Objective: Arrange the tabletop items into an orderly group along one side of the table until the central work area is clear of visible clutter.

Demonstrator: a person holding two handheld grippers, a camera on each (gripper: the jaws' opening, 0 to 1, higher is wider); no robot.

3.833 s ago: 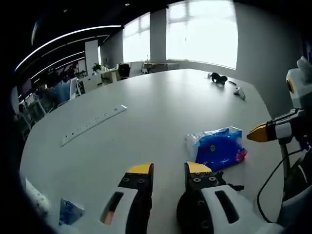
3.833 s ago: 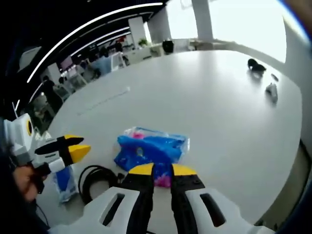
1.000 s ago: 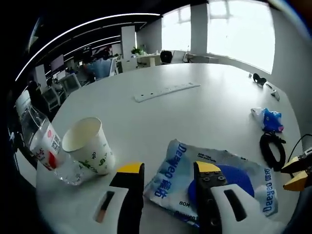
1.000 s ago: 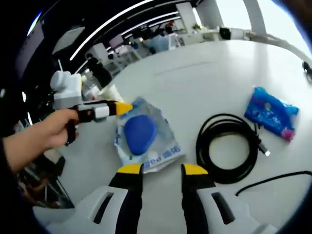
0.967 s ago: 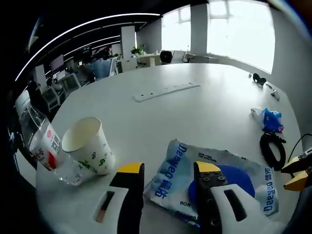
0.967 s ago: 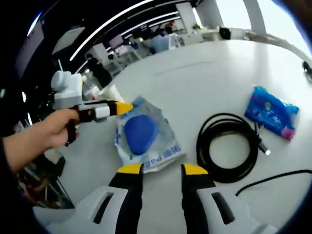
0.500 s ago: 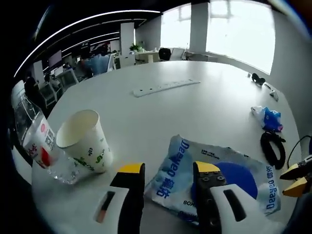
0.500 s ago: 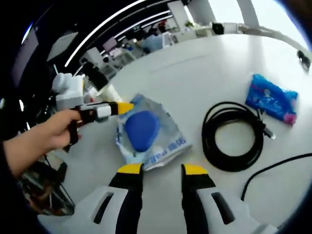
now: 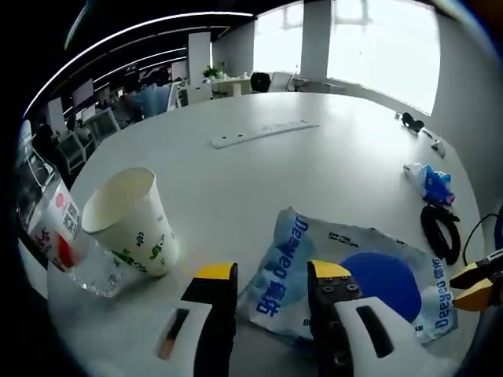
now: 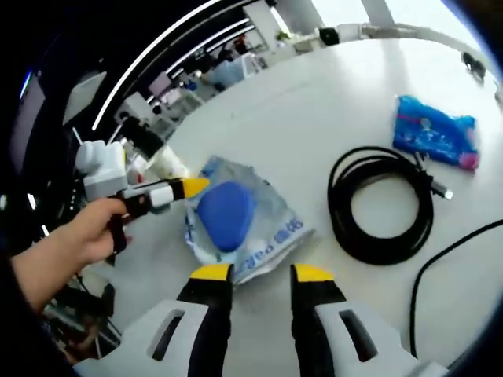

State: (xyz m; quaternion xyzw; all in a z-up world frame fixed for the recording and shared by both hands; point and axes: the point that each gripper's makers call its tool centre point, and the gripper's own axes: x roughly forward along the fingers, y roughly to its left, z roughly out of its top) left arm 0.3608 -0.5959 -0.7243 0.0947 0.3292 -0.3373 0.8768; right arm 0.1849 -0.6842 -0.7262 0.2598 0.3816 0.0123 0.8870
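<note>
The clear plastic bottle (image 9: 49, 236) runs off the left gripper view's dark left side, and its label print is too blurred to read. In the right gripper view, the paper cup (image 10: 167, 163) sits largely hidden behind the left gripper (image 10: 189, 187). Two small dark objects (image 9: 409, 120) far across the table (image 9: 314, 165) may be a headset, too small to tell.

White table (image 9: 251, 169): cup (image 9: 130, 222), wipes pack (image 9: 354, 275), cable coil (image 10: 383, 204).

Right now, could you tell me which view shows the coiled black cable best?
The right gripper view: the coiled black cable lies there whole, its loops and plug end clear, beside the blue packet. The left gripper view catches it small and squashed near the right edge.
</note>
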